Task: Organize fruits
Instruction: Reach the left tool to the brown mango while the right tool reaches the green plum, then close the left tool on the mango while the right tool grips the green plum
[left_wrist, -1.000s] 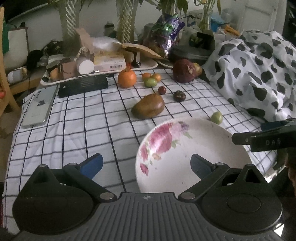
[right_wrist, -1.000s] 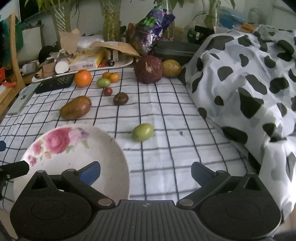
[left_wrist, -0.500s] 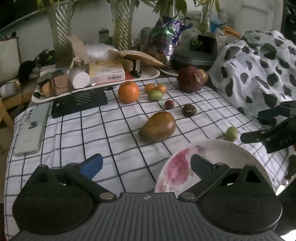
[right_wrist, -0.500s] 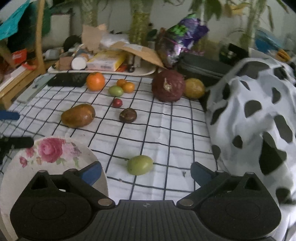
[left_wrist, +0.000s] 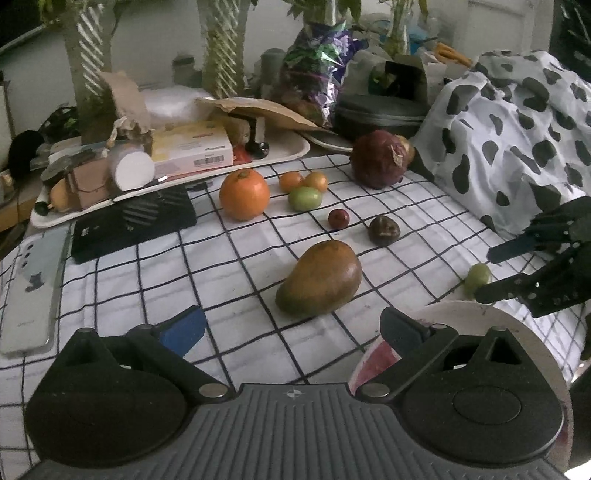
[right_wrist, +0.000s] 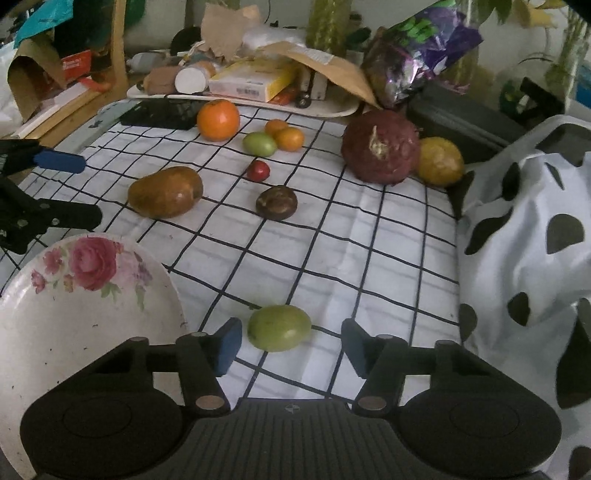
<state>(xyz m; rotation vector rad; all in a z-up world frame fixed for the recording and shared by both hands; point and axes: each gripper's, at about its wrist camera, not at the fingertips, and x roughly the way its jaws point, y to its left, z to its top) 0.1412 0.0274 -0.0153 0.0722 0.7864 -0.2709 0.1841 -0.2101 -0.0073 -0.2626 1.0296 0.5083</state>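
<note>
A small green fruit (right_wrist: 279, 326) lies on the checked cloth between the blue pads of my right gripper (right_wrist: 291, 345). Its jaws are closing, with gaps still on both sides of the fruit. The left wrist view shows the same right gripper (left_wrist: 498, 271) at the right edge, astride the green fruit (left_wrist: 476, 275). My left gripper (left_wrist: 291, 326) is open and holds nothing, just short of the brown-green mango (left_wrist: 319, 282). A floral plate (right_wrist: 92, 314) sits at the near edge, between the two grippers. An orange (left_wrist: 244, 194) and several smaller fruits lie farther back.
A big dark red fruit (right_wrist: 380, 147) and a yellow one (right_wrist: 439, 160) sit at the back right. A cluttered white tray (left_wrist: 291, 157), a black case (left_wrist: 133, 221) and a phone (left_wrist: 33, 291) are on the left. Cow-spotted fabric (right_wrist: 524, 229) borders the right.
Both grippers moved forward over the table. The right one came down astride the green fruit and its jaws narrowed. The plate slid toward the bottom of both views.
</note>
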